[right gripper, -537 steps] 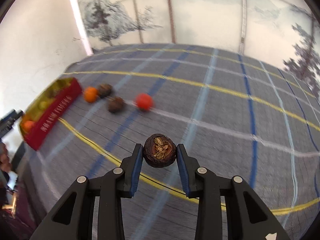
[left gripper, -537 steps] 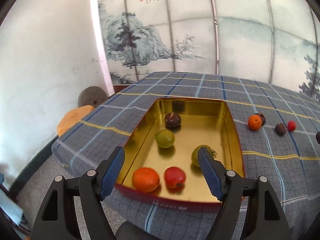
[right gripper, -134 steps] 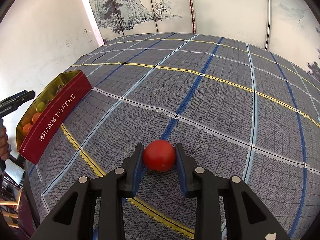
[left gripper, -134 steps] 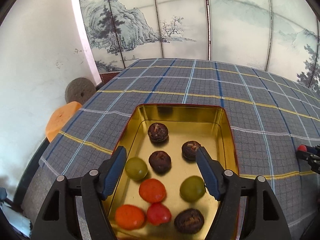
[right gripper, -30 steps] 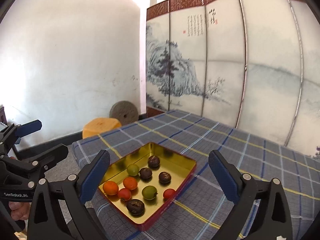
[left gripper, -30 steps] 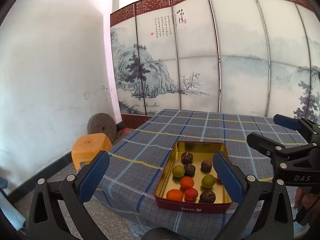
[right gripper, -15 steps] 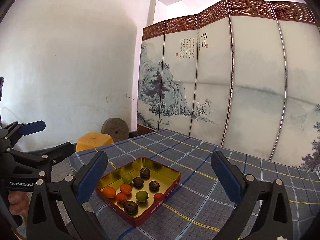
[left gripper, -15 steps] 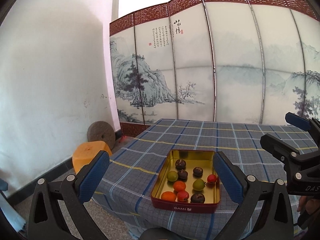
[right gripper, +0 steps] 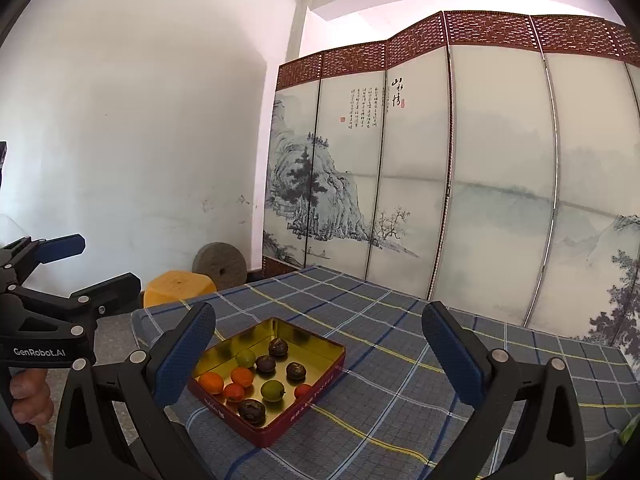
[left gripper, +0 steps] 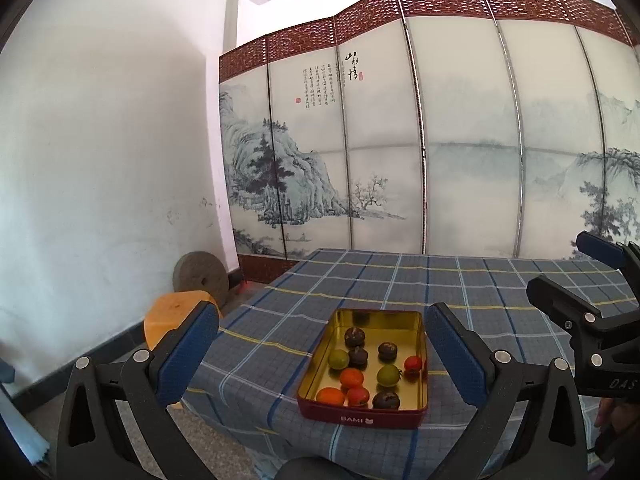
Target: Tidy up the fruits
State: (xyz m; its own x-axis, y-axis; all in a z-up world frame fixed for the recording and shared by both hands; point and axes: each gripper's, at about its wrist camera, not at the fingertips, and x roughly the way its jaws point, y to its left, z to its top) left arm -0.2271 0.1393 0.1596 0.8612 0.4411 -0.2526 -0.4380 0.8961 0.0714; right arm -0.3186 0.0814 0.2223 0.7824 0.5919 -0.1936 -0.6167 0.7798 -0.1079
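Observation:
A red tin with a gold inside (left gripper: 421,360) (right gripper: 325,368) sits on the plaid table. It holds several fruits: dark brown ones (left gripper: 355,336), green ones (left gripper: 387,374), orange ones (left gripper: 330,396) and red ones (left gripper: 413,363) (right gripper: 302,391). My left gripper (left gripper: 320,350) is open and empty, held back from the table, well short of the tin. My right gripper (right gripper: 320,352) is open and empty, also held back from the table. Each gripper shows in the other's view, the right one (left gripper: 580,276) and the left one (right gripper: 88,264).
The table wears a blue-grey plaid cloth (left gripper: 460,280) (right gripper: 420,360). A painted folding screen (left gripper: 400,160) stands behind it. An orange stool (left gripper: 176,312) and a round millstone (left gripper: 200,276) sit by the white wall at the left.
Both grippers have pulled further back and up from the table; the tin looks smaller. The right gripper, shut on a red fruit 4.5 s ago, is open and a red fruit lies in the tin.

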